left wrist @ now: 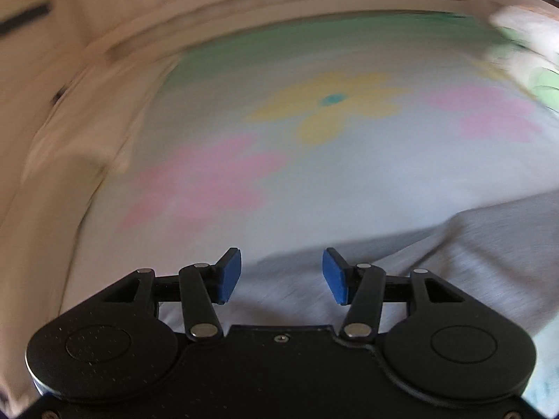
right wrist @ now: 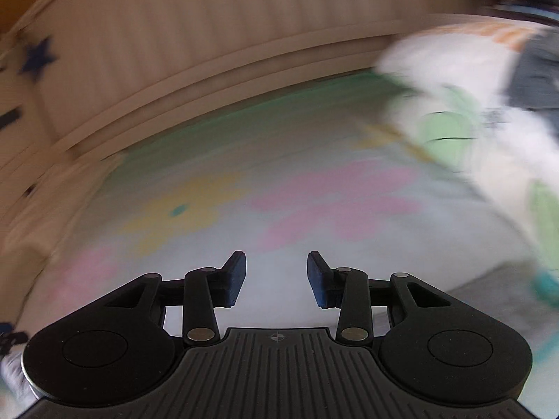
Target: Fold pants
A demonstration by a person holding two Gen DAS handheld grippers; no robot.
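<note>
Currently both views blurred, my left gripper [left wrist: 281, 276] jaws apart, over grey pants [left wrist: 471, 255] edge on flowered sheet [left wrist: 314, 181], my right gripper [right wrist: 276, 278] jaws apart, pants [right wrist: 489, 286] right of it.

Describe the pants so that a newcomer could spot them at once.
Start from the pale bed sheet printed with pink and yellow flowers. At its near edge, under the left gripper with open jaws, lies the plain heather-grey fabric of the pants. It is the only unpatterned grey cloth there.

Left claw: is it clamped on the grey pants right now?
No, the left claw is open, its blue pads apart with the grey pants lying loose beneath them.
</note>
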